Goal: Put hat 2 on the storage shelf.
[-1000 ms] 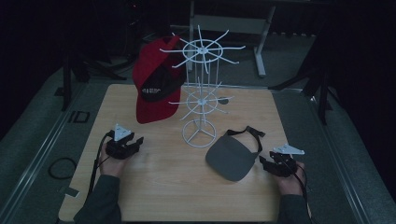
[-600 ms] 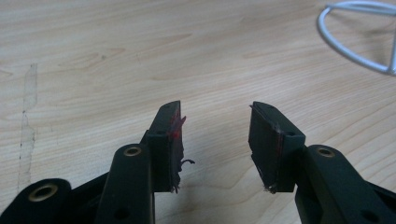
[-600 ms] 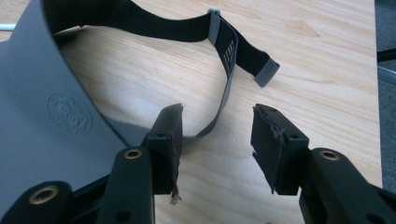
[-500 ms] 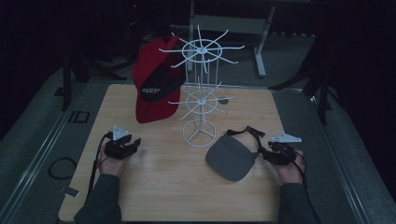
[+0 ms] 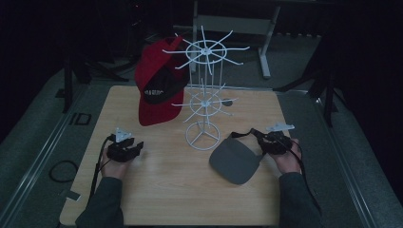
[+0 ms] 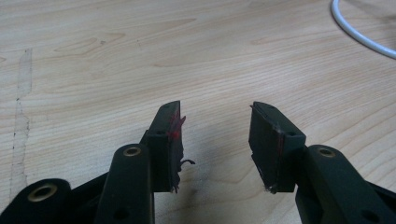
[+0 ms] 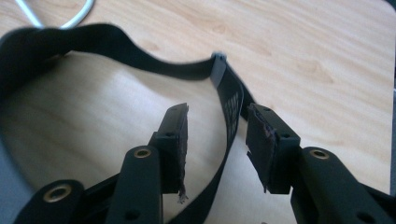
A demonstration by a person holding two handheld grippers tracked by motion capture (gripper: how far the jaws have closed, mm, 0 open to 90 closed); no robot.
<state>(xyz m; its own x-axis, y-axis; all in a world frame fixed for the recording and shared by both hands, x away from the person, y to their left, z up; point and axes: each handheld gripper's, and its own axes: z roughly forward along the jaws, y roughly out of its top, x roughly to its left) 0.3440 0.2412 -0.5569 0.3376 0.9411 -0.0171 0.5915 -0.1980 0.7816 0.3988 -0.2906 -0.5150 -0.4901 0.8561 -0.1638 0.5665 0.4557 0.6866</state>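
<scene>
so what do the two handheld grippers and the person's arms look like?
The left gripper and right gripper are black two-jaw units, each topped by a grey three-cornered plate and trailing a black cable. Their flat black pads are frayed, with red smears on the left one. Dark grey-green long sleeves.

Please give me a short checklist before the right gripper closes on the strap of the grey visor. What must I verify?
1. Strap between the jaws of the right gripper, which have just been closing: ok.
2. Pads pressing on the strap: not ok, gaps remain.
3. Grey visor flat on the table: ok.
4. Left gripper open, nothing between its jaws: ok.
5. White rack apart from the visor: ok.
</scene>
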